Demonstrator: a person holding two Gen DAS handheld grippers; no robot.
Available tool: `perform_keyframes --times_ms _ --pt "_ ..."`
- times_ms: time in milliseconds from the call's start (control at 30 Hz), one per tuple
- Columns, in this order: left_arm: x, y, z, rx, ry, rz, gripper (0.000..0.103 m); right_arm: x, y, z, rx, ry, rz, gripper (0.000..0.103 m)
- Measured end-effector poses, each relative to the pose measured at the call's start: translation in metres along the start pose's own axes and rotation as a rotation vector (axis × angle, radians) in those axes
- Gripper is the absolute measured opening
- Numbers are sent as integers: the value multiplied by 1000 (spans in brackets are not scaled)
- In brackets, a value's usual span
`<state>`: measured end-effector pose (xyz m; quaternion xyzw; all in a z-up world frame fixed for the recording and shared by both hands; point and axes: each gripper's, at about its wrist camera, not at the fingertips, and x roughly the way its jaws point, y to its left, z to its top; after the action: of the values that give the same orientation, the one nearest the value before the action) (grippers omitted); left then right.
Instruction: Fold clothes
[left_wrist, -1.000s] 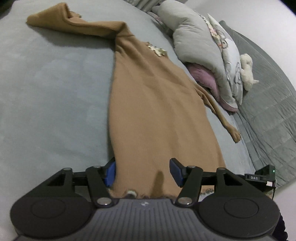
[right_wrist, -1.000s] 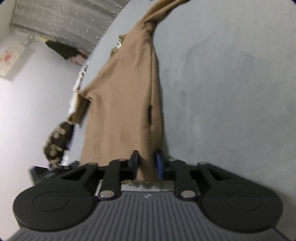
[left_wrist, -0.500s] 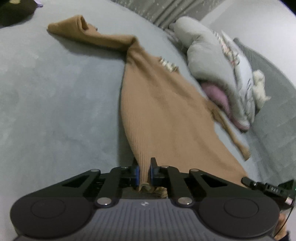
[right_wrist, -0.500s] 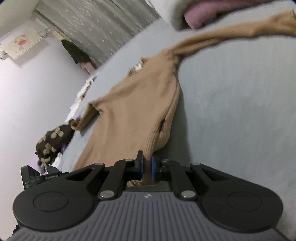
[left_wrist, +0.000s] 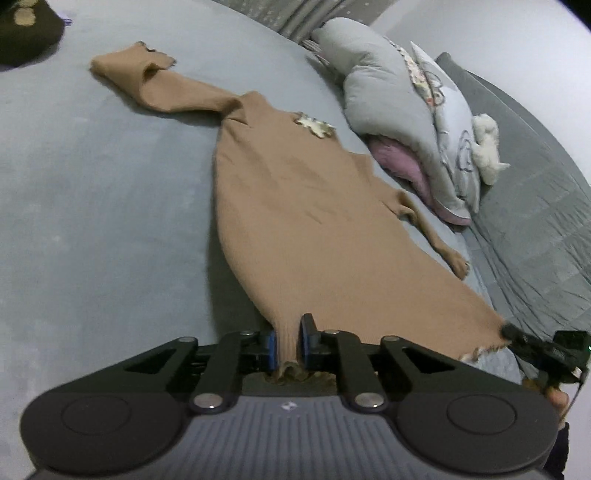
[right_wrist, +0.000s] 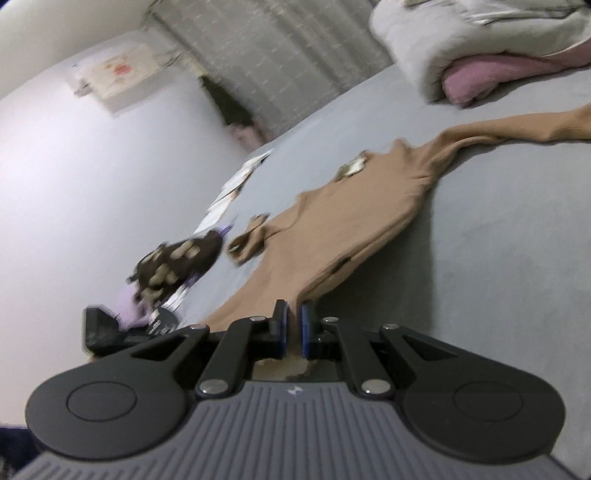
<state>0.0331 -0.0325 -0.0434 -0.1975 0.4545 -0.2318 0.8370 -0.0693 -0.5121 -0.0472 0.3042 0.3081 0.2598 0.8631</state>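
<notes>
The tan knit dress (left_wrist: 295, 206) is spread unfolded across the grey bed (left_wrist: 92, 203), its hem pinched at both corners by the left gripper (left_wrist: 287, 341) and right gripper (right_wrist: 293, 326), so every fold is judged outstanding.

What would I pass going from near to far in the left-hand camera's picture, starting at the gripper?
Left gripper → tan knit dress clamped at its hem → pale flower trim at its neck → outstretched sleeve → dark spotted garment.
</notes>
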Motion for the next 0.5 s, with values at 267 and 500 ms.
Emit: perform_keyframes --times_ms 267,500 --pt "2 16 68 78 -306 313 56 3 -51 29 157 -162 -379 57" --pt "49 9 161 218 -394 493 76 64 -51 50 158 -109 -425 61"
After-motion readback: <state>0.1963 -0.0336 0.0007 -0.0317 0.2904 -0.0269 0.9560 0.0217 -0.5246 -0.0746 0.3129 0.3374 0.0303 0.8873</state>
